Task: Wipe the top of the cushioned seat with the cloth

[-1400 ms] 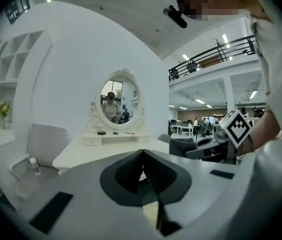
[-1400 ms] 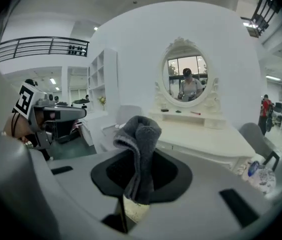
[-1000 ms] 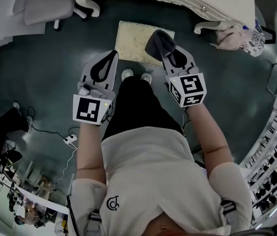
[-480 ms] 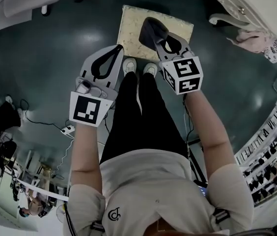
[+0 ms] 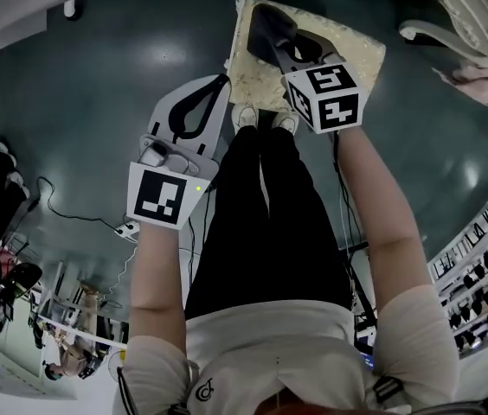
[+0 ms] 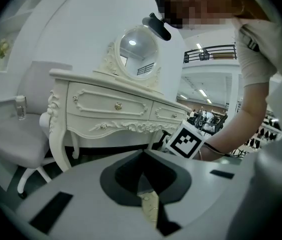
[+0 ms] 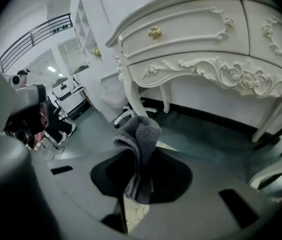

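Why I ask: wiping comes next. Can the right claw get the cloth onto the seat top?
Probably yes: the right claw, shut on the cloth, hangs over the cushioned seat, and nothing shows between them.

Showroom-like hall: white dressing table [image 6: 116, 106], mezzanine railing [image 6: 208, 54]

No words or numbers can be read. The person's white shirt [image 5: 270, 353] bears a small dark emblem [image 5: 199, 391] on its chest, roughly C-shaped, with details unclear.
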{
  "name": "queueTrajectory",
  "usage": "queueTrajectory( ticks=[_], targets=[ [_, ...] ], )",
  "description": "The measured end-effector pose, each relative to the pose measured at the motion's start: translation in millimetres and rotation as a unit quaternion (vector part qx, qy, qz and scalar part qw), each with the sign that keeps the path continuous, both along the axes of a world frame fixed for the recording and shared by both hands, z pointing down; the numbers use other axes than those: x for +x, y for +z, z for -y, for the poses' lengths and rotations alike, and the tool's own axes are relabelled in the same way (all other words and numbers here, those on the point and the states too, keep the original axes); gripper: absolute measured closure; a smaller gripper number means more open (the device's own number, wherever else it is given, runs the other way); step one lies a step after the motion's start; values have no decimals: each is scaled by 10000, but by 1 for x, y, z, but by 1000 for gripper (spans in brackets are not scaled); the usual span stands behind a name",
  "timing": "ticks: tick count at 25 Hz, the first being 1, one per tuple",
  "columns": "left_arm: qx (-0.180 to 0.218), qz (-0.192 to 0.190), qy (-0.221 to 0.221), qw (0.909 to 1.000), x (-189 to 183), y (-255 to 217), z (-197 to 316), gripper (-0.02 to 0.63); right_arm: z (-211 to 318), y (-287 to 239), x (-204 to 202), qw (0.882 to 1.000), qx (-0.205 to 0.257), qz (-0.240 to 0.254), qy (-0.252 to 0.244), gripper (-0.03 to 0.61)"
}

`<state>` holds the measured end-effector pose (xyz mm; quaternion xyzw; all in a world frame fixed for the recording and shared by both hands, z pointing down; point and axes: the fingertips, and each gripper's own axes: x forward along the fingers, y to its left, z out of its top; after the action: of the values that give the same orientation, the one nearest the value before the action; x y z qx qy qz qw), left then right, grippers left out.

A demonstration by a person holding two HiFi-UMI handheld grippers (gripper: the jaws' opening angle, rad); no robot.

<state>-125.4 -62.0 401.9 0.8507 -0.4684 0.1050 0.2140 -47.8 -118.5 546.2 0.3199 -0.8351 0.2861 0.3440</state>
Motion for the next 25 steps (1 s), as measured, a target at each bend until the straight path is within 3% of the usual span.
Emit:
queueTrajectory(
  ticks=[7,11,14,21,25],
  targets=[
    [-247,-77,173,9995,-4,37,-3,600,15,38,-20,9997,-121,-223,-26,503],
    [-302,44,422,9986,0,42,1,600,22,53,-17,9989,-134,-435,-58,503],
    [-239,34,365,9990,-3,38,8,600,27,55,-16,9983,-287,-503,-15,505],
    [-232,2,31,9997,-6,31,13,600,27,55,7,9952,-523,-823,65,503],
    [-161,61,191,9997,10,32,10,600,27,56,29,9942,-606,-854,235,503]
  ],
)
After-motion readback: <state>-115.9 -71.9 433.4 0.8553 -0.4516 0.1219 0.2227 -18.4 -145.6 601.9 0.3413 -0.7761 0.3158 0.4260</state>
